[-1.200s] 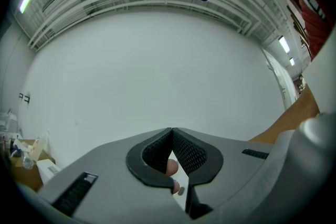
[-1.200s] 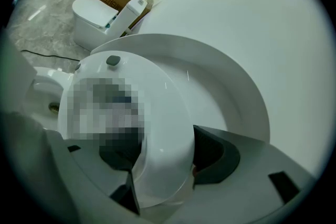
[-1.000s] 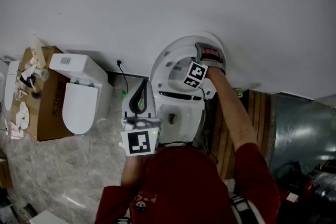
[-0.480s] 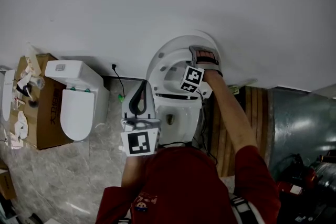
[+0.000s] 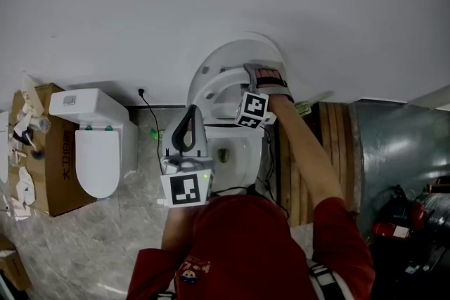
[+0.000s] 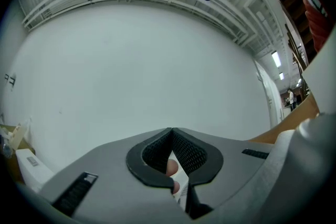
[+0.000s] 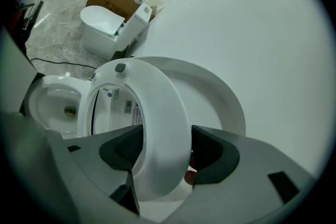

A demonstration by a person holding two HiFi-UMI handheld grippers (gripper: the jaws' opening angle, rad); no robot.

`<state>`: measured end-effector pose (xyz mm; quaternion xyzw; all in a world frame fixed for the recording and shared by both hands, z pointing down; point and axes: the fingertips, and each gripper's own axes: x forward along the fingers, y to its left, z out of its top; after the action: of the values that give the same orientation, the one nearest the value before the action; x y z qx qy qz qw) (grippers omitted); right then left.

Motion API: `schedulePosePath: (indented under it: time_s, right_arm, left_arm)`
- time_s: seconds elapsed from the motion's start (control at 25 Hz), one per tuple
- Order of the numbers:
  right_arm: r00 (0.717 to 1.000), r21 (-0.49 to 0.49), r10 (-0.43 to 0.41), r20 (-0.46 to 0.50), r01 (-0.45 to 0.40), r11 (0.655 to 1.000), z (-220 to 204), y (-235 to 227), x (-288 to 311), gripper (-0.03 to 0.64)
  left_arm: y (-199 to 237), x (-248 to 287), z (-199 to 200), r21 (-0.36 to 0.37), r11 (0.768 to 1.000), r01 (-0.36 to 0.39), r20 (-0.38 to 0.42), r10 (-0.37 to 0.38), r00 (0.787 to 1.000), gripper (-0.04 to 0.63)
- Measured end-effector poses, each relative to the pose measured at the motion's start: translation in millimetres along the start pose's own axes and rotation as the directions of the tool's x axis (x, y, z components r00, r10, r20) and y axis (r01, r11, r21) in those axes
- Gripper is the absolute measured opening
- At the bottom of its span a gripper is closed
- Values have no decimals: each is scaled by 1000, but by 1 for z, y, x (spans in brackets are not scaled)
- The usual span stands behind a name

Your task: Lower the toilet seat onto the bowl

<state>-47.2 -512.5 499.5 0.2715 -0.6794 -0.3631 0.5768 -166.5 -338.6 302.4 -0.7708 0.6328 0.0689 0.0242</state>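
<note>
The white toilet seat (image 7: 157, 107) stands raised, tilted a little forward of the lid (image 7: 215, 97) behind it, which leans toward the white wall. My right gripper (image 7: 163, 152) is shut on the seat's top rim, one pad on each face. In the head view the right gripper (image 5: 264, 75) reaches up to the seat (image 5: 211, 84) above the open bowl (image 5: 235, 147). The bowl (image 7: 55, 102) lies below left of the seat. My left gripper (image 5: 187, 124) hangs near my chest, left of the bowl. It faces the wall, and the left gripper (image 6: 171, 132) is shut on nothing.
A second white toilet (image 5: 95, 144) stands to the left beside a cardboard box (image 5: 46, 151) holding small parts. A black cable (image 5: 150, 112) runs down from a wall socket. A wooden panel (image 5: 330, 151) stands right of the toilet. Red items (image 5: 390, 228) lie at the far right.
My right gripper has shifted slightly down and left in the head view, bringing the seat rim with it. The head view has panned. My left gripper has stayed put.
</note>
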Motion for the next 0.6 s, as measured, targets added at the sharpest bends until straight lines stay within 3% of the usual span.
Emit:
schedulePosePath:
  time_s: [0.6]
  right_arm:
    - [996,19,2,-88,0,1000,4,41,-60,255]
  left_arm:
    - [0,-22,-32,-55,987,153,-66,-156,985,12]
